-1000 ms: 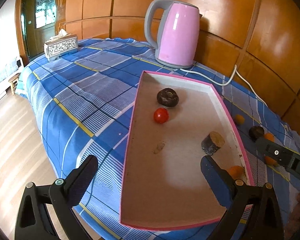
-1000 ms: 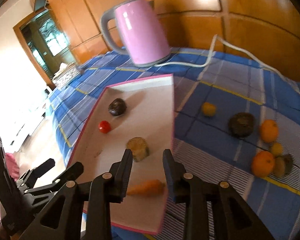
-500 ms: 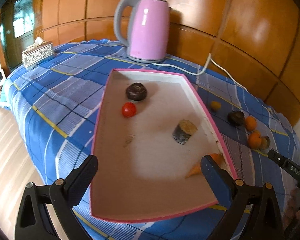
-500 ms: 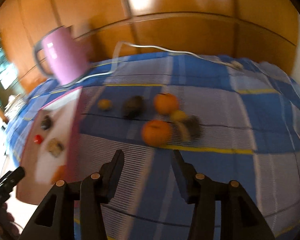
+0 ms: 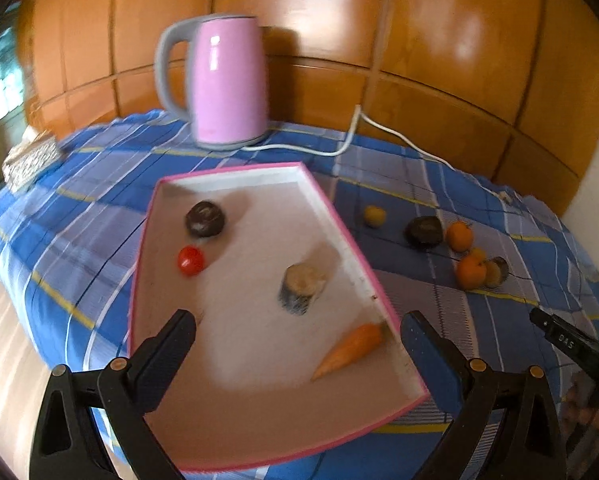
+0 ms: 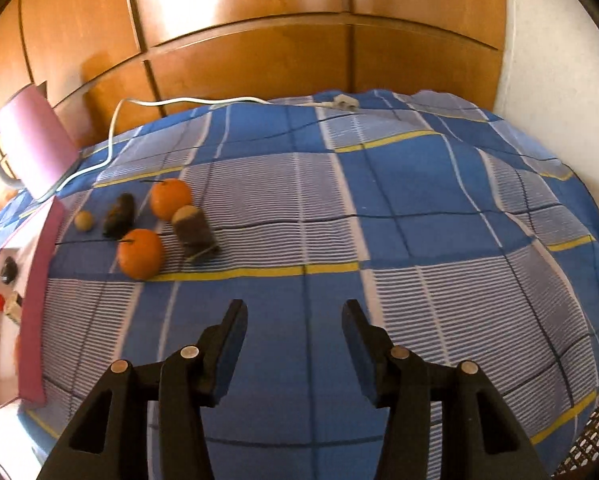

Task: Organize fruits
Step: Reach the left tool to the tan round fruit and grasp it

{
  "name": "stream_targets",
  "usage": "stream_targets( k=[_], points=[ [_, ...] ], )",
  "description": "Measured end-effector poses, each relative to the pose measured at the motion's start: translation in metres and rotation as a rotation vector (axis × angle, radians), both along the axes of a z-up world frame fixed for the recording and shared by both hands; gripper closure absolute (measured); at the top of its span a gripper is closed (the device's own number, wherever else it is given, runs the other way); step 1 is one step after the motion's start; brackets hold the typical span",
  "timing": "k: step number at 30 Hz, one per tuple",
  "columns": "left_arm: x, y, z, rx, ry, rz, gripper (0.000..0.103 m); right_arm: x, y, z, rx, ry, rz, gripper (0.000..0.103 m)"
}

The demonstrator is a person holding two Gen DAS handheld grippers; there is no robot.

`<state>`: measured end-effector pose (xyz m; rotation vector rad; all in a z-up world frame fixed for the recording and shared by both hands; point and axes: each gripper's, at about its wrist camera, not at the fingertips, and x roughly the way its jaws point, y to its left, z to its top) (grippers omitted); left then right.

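A pink-rimmed tray [image 5: 363,272] lies on the blue checked cloth and holds a dark round fruit [image 5: 204,219], a red tomato [image 5: 191,260], a brown cut piece [image 5: 302,288] and a carrot [image 5: 349,350]. My left gripper [image 5: 295,340] is open and empty over the tray's near end. Two oranges [image 6: 140,253] [image 6: 170,198], a brown cut piece [image 6: 193,230], a dark fruit [image 6: 118,216] and a small yellow fruit [image 6: 84,221] lie on the cloth right of the tray [image 6: 39,280]. My right gripper [image 6: 293,330] is open and empty, near and to the right of them.
A pink kettle [image 5: 223,80] stands behind the tray, its white cord [image 5: 379,140] trailing right along the wooden wall. A patterned tissue box [image 5: 29,160] sits far left. The cloth drops off at the left and near edges.
The right gripper has left the carrot in the tray, swung right away from it and opened wider. The left view has swung right, bringing the loose fruits into sight.
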<state>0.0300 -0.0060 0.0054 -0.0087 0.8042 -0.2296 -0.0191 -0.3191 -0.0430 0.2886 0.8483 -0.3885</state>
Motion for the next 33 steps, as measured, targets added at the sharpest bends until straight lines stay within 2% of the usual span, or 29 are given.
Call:
stream_targets(
  k=[4, 13, 14, 16, 26, 29, 31, 33],
  points=[
    [0.015, -0.016, 0.009, 0.007, 0.009, -0.063, 0.0, -0.001, -0.004, -0.002, -0.015, 0.002, -0.006, 0.053],
    [0.052, -0.054, 0.017, 0.101, 0.03, -0.161, 0.001, -0.005, -0.015, -0.005, -0.067, 0.0, -0.032, 0.053],
    [0.057, -0.057, 0.017, 0.101, 0.037, -0.174, 0.003, -0.006, -0.017, -0.006, -0.064, 0.001, -0.035, 0.053],
    [0.071, -0.065, 0.016, 0.095, 0.063, -0.192, 0.018, -0.006, -0.02, -0.007, -0.059, 0.002, -0.039, 0.053],
    [0.137, -0.107, -0.009, 0.126, 0.153, -0.23, 0.026, -0.012, -0.035, -0.011, -0.054, 0.001, -0.073, 0.053],
    [0.15, -0.119, -0.021, 0.163, 0.167, -0.236, 0.033, -0.014, -0.042, -0.011, -0.055, -0.003, -0.102, 0.053],
    [0.161, -0.126, -0.031, 0.175, 0.197, -0.236, 0.045, -0.015, -0.046, -0.012, -0.053, -0.001, -0.114, 0.053],
    [0.167, -0.129, -0.038, 0.177, 0.215, -0.232, 0.051, -0.015, -0.048, -0.014, -0.048, 0.006, -0.12, 0.053]
  ],
)
